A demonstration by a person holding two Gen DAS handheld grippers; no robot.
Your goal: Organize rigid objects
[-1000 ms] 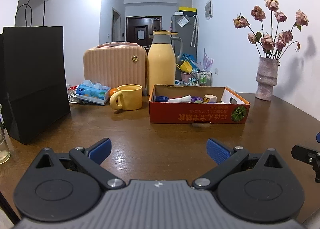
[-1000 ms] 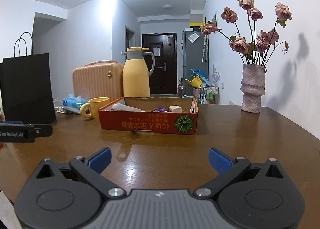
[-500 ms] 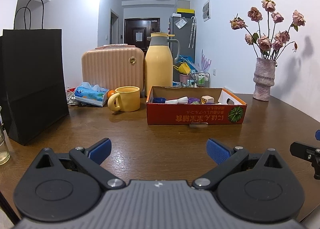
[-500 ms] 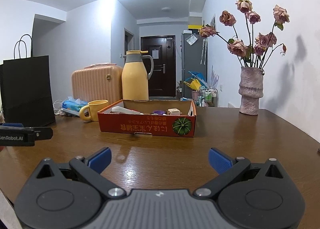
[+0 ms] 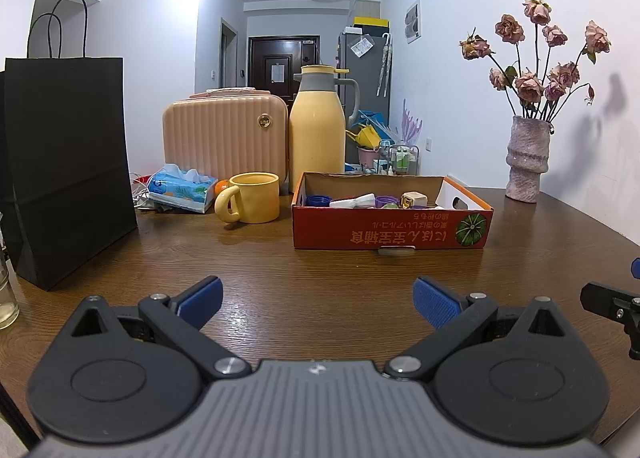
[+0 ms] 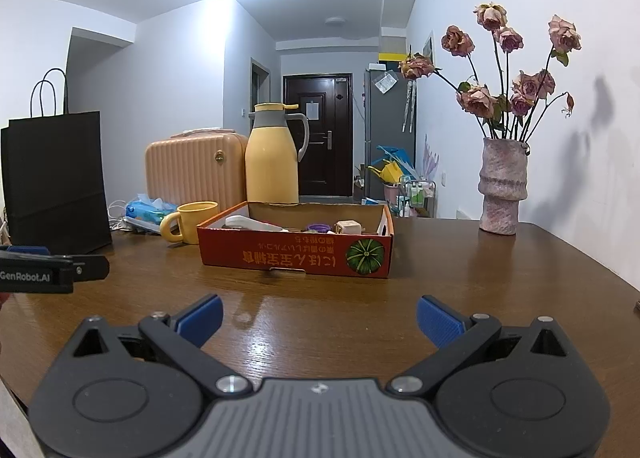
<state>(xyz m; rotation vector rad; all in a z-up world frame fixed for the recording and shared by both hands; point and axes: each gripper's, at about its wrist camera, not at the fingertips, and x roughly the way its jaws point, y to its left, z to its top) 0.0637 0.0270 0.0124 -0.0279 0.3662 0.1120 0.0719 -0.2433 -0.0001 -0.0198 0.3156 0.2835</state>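
Wood table (image 5: 320,274) under me; my left gripper (image 5: 318,298) and right gripper (image 6: 320,316) both gape wide, empty. Box (image 5: 392,228) ahead holds caps and small bits.

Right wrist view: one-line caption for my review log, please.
Open right claw hovers empty over the wooden table, facing a shallow orange cardboard box of small items; the left claw shows at the frame's left edge.

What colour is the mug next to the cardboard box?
Yellow: the ceramic mug shows best in the left wrist view.

White walls (image 5: 480,18), dark door (image 5: 282,62), wooden table (image 5: 320,270).
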